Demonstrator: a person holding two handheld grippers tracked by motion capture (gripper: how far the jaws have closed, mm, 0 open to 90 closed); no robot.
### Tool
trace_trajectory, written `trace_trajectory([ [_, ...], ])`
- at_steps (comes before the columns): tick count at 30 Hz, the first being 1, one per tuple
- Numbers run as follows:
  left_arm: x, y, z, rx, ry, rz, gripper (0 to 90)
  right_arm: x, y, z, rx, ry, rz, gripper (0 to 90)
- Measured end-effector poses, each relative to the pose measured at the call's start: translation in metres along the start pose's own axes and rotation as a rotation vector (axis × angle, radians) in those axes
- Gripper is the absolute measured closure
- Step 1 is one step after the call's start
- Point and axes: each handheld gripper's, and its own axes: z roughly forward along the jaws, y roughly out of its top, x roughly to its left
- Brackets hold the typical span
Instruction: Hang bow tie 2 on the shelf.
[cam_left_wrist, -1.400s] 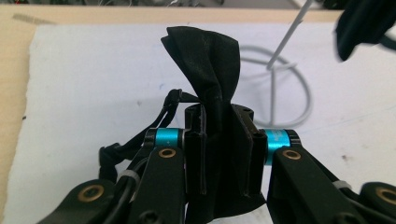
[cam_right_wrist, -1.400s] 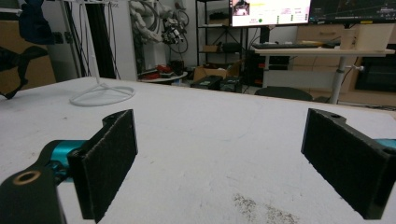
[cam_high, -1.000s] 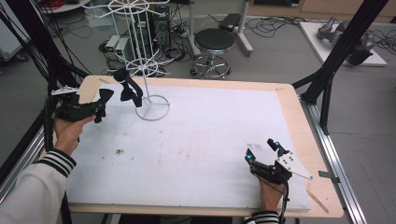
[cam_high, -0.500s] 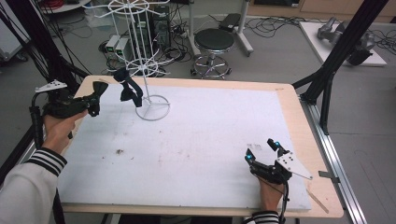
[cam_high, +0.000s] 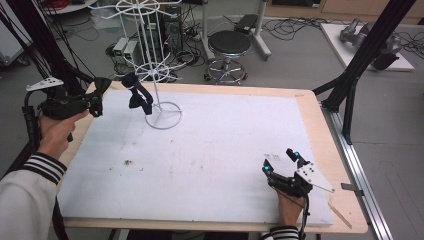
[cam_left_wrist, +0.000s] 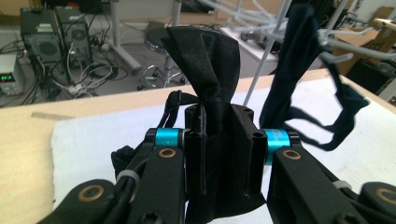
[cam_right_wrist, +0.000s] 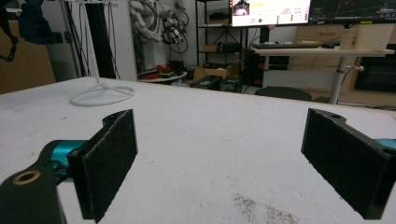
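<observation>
A white wire rack (cam_high: 151, 65) stands on its ring base at the back left of the white mat (cam_high: 210, 150). A dark cloth (cam_high: 138, 95) hangs from one of its arms; in the left gripper view that dark cloth (cam_left_wrist: 299, 74) hangs to the right, just beyond the jaws. My left gripper (cam_high: 96, 98) is held in the air left of the rack, over the table's left edge, shut on a black fabric piece (cam_left_wrist: 210, 70) that fans out above the jaws (cam_left_wrist: 224, 140). My right gripper (cam_high: 283, 161) rests on the mat at the front right, open, with nothing between its pads (cam_right_wrist: 112, 158).
The rack's base ring (cam_right_wrist: 100, 95) lies far ahead of the right gripper. Dirt specks (cam_high: 128, 162) mark the mat. A stool (cam_high: 229, 45) and computer boxes (cam_high: 125, 50) stand on the floor beyond the table. Black frame posts (cam_high: 357, 65) rise at the right.
My left gripper has drawn back to the left and a little up, away from the rack, carrying the black fabric piece. The right gripper has stayed put.
</observation>
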Motion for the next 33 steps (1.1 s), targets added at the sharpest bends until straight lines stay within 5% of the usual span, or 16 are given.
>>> trace_trajectory([
  [33,-0.019,0.056,0.015,-0.048,-0.046,0.071,75.7,0.000,0.000,0.000,-0.002,0.004,0.006,10.0],
])
